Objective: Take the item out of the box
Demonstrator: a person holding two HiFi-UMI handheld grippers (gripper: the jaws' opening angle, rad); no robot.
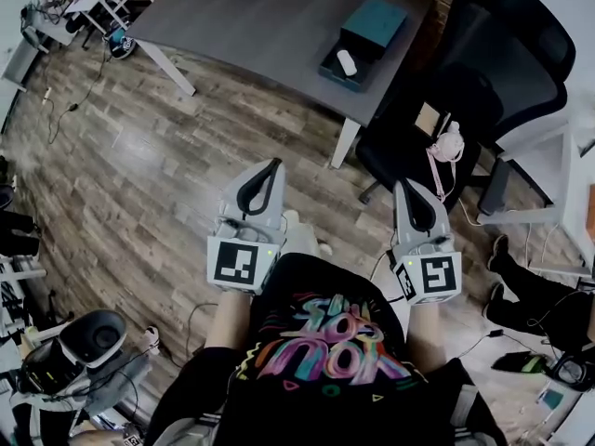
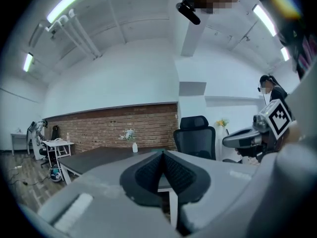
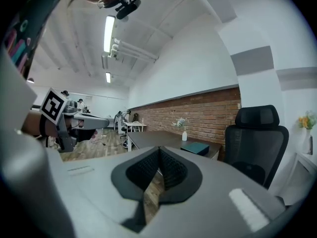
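Note:
A dark teal box (image 1: 351,63) lies open on the grey table (image 1: 260,26), its lid (image 1: 374,19) set beside it and a small white item (image 1: 346,61) inside. Both grippers hang far from it, close to my body over the wooden floor. My left gripper (image 1: 271,165) is shut and empty, its pads meeting in the left gripper view (image 2: 163,155). The right gripper (image 1: 406,188) is also shut with nothing in it (image 3: 158,150). In the right gripper view the box (image 3: 195,147) shows far off on the table.
A black office chair (image 1: 483,72) stands right of the table, with a pink item (image 1: 446,145) on its seat. A small white vase (image 2: 134,147) sits at the table's far side. Equipment and cables lie on the floor at the left and right.

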